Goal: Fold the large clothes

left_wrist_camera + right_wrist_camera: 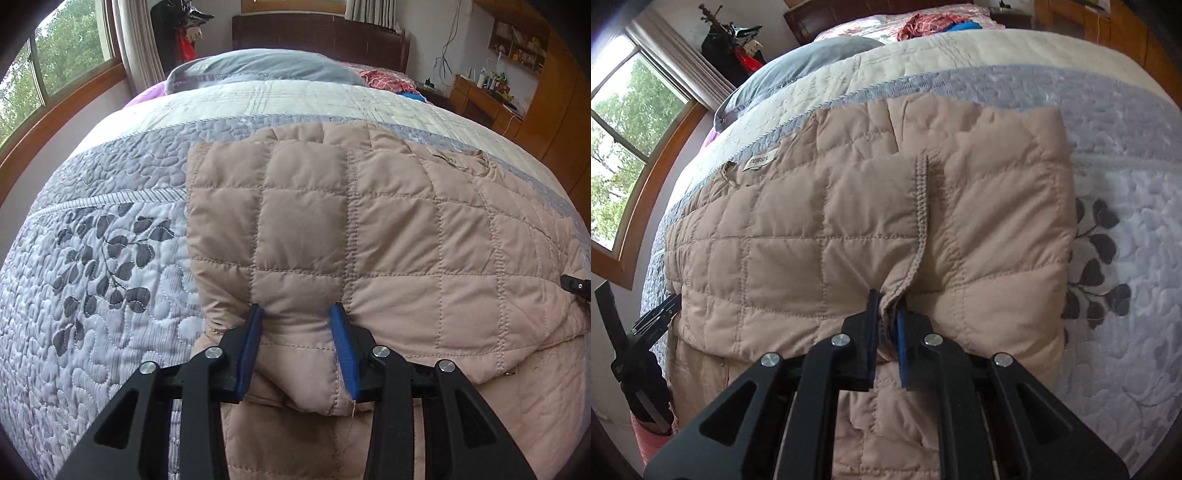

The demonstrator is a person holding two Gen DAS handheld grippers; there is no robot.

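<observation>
Both tongs grasp the same tan quilted jacket (369,221), each at the near edge of a folded-over flap. The left gripper (297,314) has a thick puffy roll of the jacket bunched between its blue pads (341,332), so its jaws stand partly apart yet pressing on the fabric. The right gripper (886,299) is clenched nearly closed on a thin ribbed trim edge (921,221) of the jacket. The jacket lies spread on the floral quilted bedspread (110,258), reaching away from both tongs toward the grey pillow (258,66) far ahead.

What could go wrong, as I judge it: the right tongs hold only a narrow strip of trim, so a pull could slip it free and let that side drop unevenly. The left tongs hold a fat, springy roll; the slick padded fabric could squeeze out, or only the top layer might be caught while the lower layers stay behind. If one side leads the other, the fold would land skewed.

Hard to make out: how many layers each gripper has, since the fabric below the jaws is hidden by the gripper bodies. The jacket's near hem is cut off at the bottom of both views. A small white label (761,160) sits ahead and left of the right tongs; its print is unreadable. Dark parts at each view's edge are probably the other gripper
</observation>
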